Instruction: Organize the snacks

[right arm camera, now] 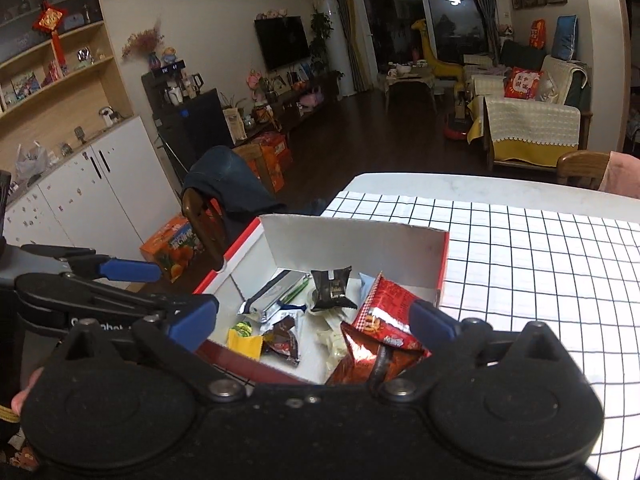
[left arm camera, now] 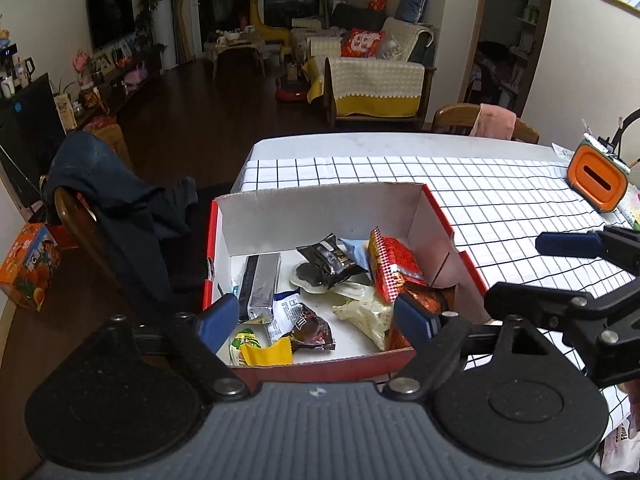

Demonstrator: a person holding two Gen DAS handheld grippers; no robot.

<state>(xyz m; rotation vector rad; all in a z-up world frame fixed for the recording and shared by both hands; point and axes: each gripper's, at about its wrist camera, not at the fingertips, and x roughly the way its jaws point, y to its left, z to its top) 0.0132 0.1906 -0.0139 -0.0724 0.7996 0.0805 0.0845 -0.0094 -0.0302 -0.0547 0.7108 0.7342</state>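
A red box with a white inside [left arm camera: 320,208] [right arm camera: 352,240] stands on the checked tablecloth and holds several snack packs: a red crinkly pack [left arm camera: 394,262] [right arm camera: 384,308], a black pack [left arm camera: 330,258] [right arm camera: 332,290], a silver bar [left arm camera: 264,280] [right arm camera: 272,294], a pale yellow pack [left arm camera: 362,312], a brown candy [left arm camera: 314,330] [right arm camera: 284,340] and a yellow wrapper [left arm camera: 266,352] [right arm camera: 245,343]. My left gripper [left arm camera: 316,318] is open and empty above the box's near edge. My right gripper [right arm camera: 314,320] is open and empty above the box's near right corner; it also shows in the left wrist view [left arm camera: 532,276].
An orange and grey tissue holder [left arm camera: 598,182] stands at the table's right. A wooden chair with dark clothes [left arm camera: 104,200] [right arm camera: 216,188] stands left of the table, another chair [left arm camera: 486,122] at the far side. An orange carton [left arm camera: 30,266] [right arm camera: 176,250] lies on the floor.
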